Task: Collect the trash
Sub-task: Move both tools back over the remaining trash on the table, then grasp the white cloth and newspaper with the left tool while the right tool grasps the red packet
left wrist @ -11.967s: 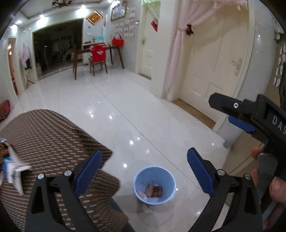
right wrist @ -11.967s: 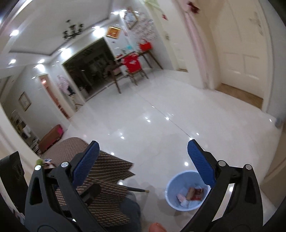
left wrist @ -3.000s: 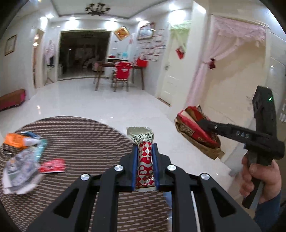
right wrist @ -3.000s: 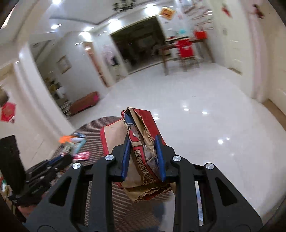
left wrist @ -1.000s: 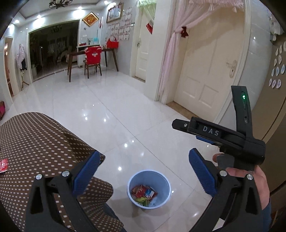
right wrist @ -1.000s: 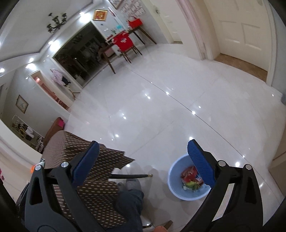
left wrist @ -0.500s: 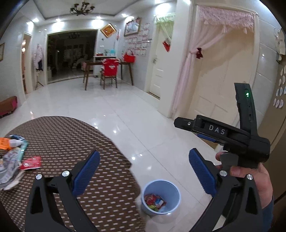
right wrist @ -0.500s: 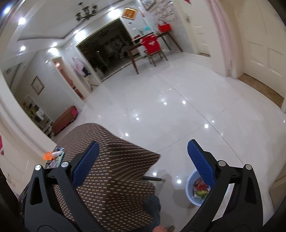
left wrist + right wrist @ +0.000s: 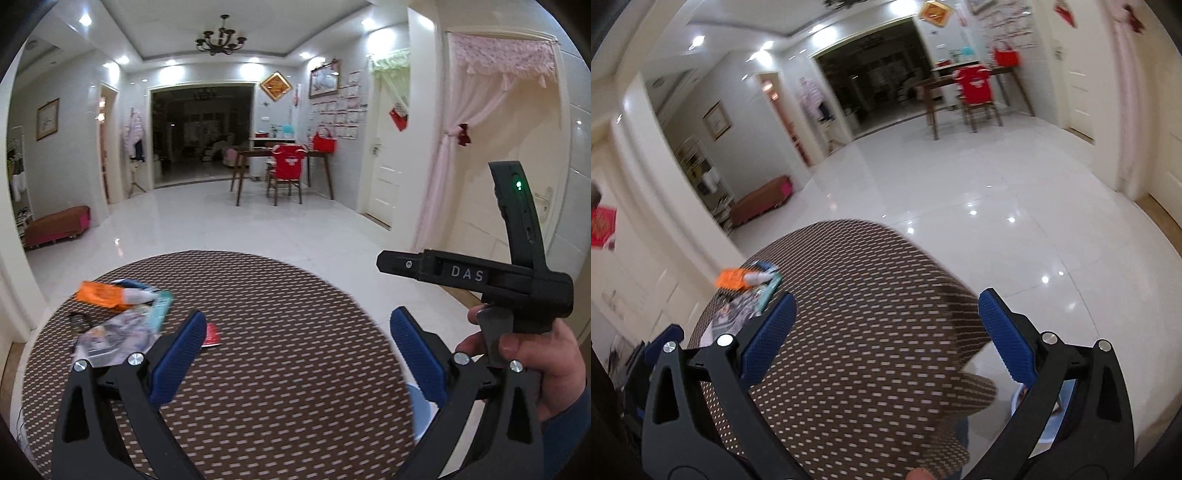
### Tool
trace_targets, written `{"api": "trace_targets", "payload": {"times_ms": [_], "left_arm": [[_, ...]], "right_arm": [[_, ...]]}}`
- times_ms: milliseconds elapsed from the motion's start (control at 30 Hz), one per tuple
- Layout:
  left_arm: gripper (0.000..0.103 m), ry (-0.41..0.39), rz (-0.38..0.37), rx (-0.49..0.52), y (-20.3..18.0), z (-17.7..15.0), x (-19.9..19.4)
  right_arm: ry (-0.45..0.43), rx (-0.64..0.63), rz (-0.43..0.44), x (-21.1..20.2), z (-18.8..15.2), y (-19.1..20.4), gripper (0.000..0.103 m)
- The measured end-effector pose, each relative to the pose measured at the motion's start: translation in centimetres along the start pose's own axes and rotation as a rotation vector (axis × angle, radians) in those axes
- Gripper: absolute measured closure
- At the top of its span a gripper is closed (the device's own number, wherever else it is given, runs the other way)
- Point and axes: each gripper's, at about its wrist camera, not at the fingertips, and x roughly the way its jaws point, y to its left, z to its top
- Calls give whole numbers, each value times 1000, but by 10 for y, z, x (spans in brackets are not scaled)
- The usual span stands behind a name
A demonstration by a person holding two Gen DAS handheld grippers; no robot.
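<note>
A round table with a brown patterned cloth (image 9: 280, 332) holds a pile of trash at its left: an orange wrapper (image 9: 98, 294), a teal packet (image 9: 160, 308), a crumpled grey wrapper (image 9: 110, 338) and a small red wrapper (image 9: 211, 336). My left gripper (image 9: 295, 354) is open and empty above the table. My right gripper (image 9: 884, 332) is open and empty over the table's right part; it also shows side-on in the left wrist view (image 9: 480, 277). The orange wrapper (image 9: 730, 277) lies far left in the right wrist view. The light blue bin (image 9: 419, 410) peeks out behind the table edge; its rim also shows in the right wrist view (image 9: 1019, 400).
Glossy white tiled floor (image 9: 258, 229) stretches beyond the table. A wooden desk with a red-covered chair (image 9: 286, 173) stands at the far wall. A low red bench (image 9: 55, 227) sits at the left. White doors and a pink curtain (image 9: 443, 177) line the right side.
Both grippers dropped their wrappers into the bin earlier. In the last second both have swung up and left from the bin back over the table, open and empty.
</note>
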Motion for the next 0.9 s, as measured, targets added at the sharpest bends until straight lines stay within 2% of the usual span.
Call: {"api": "trace_targets", "payload": {"times_ms": [167,433,633,900], "left_arm": [[5,27,89,-42,41,-15,-4],[5,102,271,-205,127,-58,-11],[5,192,296,-408,183,-79,3],[6,256,248,-532,216,-84,41]], "right_arm": [[56,-101,34,29,-5,43,6],[181,-288,42,84,-41,99,6],[265,-396,16,119,-62,120,6],[313,-497,-4,159,-70,142,6]]}}
